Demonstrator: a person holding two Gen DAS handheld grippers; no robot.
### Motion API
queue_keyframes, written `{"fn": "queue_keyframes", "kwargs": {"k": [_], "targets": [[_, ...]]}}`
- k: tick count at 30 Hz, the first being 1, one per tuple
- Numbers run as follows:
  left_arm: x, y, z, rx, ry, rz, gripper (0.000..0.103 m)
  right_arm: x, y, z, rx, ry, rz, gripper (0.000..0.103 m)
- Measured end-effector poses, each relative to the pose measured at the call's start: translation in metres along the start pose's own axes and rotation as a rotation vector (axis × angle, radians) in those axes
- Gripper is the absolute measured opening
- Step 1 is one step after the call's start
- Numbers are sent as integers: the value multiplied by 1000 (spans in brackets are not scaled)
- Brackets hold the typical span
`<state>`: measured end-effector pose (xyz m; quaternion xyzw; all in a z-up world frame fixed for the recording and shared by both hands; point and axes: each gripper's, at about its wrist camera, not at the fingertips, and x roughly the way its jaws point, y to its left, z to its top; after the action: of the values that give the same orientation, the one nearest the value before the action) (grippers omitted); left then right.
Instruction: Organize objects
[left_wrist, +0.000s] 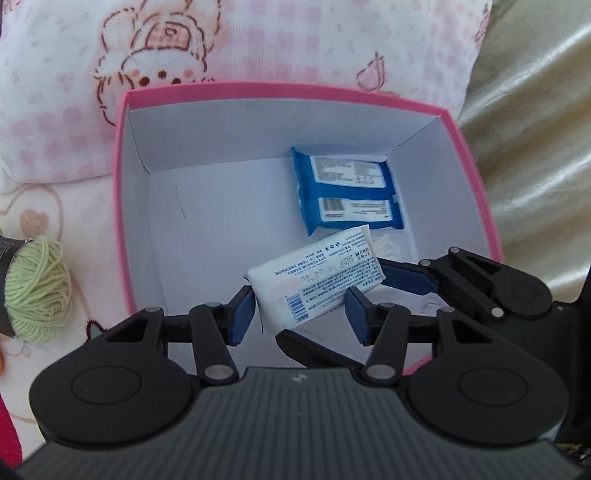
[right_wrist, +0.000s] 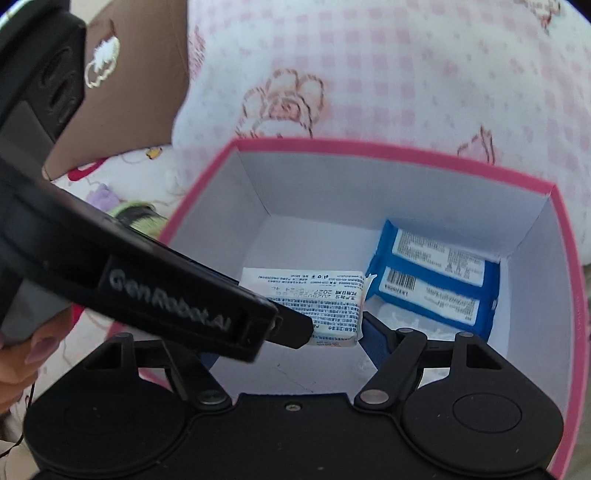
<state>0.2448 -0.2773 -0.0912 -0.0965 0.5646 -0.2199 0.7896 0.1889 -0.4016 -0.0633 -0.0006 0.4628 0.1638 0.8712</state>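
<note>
Far left in the left wrist view there's a ball of green yarn (left_wrist: 37, 291) lying on the pink-and-white cartoon blanket (left_wrist: 258, 44), outside the box. Next over is the pink box (left_wrist: 122, 206), open top, white inside, sitting on that same blanket.

The left claw (left_wrist: 301, 312) is down over the near edge of the box with a white tissue pack (left_wrist: 314, 282) between its blue pads (left_wrist: 242, 314). The left pad is right up against the pack's end and the right one sits against its lower edge, so it looks gripped, jaws partly closed around it. The pack is tilted and printed side up, held just over the box floor near the front.

Behind it, toward the back right corner of the box, a blue wipes pack (left_wrist: 349, 192) lies flat on the floor, label up. The two packs are close, and I can't tell if they touch.

The right claw (left_wrist: 391, 273) comes in from the right, one blue finger reaching toward the white pack's right end. In the right wrist view the left claw's black body (right_wrist: 166, 295) crosses in front and hides one finger, but the visible finger (right_wrist: 373, 336) sits just beside the white pack (right_wrist: 314, 295). Its jaws stand fairly wide and I can't see them pressing on anything. Fingertips of a hand (right_wrist: 22, 354) show at the far left edge there.
</note>
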Motion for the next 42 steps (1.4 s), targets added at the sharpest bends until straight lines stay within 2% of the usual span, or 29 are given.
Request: {"fn": "queue_keyframes", "kwargs": {"k": [7,11,18,20,23,28,31,36,42], "targets": [[23,-6,6,-3,55,37,51,16,-14,-1,75,55,-10,78],[23,-14,7,54,67,82,47,21,-21,-5,120,86,22,79],[32,-4,13,-14,105,65,47,18,-30,-2,196,73,40,79],[34,-1,14,-44,107,45,47,16,-29,1,176,80,20,77],[42,0,14,-95,123,21,47,14,-27,4,128,91,-44,69],[39,-9,15,-81,82,40,47,11,-33,4,112,86,-82,55],[37,-13,17,-63,75,36,46,6,-35,3,104,76,-93,51],[37,-22,19,-54,79,-8,46,-6,-39,-3,99,70,-123,50],[45,-45,24,-3,74,-32,46,-18,-54,-8,161,65,-174,51]]}}
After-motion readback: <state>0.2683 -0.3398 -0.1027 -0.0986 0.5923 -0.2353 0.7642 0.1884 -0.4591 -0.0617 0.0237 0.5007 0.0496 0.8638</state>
